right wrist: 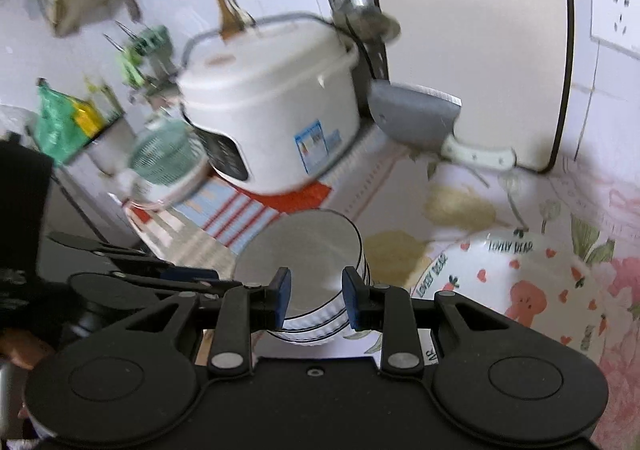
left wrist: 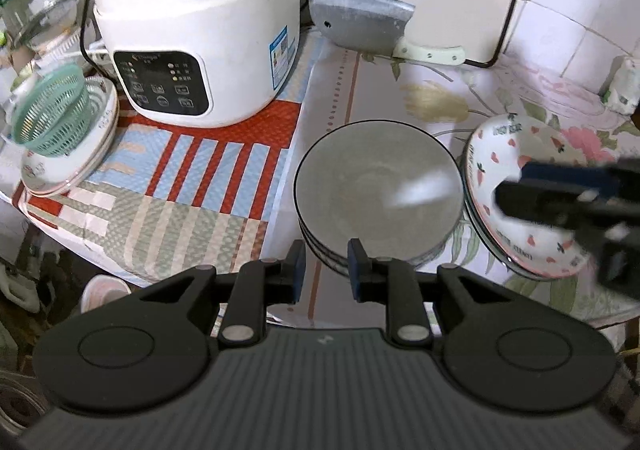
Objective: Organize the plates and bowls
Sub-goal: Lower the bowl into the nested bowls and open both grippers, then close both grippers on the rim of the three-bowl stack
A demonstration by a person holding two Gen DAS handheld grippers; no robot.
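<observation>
While both my claws hang empty, jaws slightly parted, left gripper and right gripper hover above the grey bowl stack; strawberry bowls sit beside it, right. Next, probably: grip a strawberry rim.

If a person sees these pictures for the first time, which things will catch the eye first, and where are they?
A big white rice cooker stands at the back left on a red and blue striped mat. In front, on the flowered cloth, sits a stack of grey bowls with black rims, and touching it on the right a white bowl with a carrot pattern. A cleaver leans against the back wall.
</observation>
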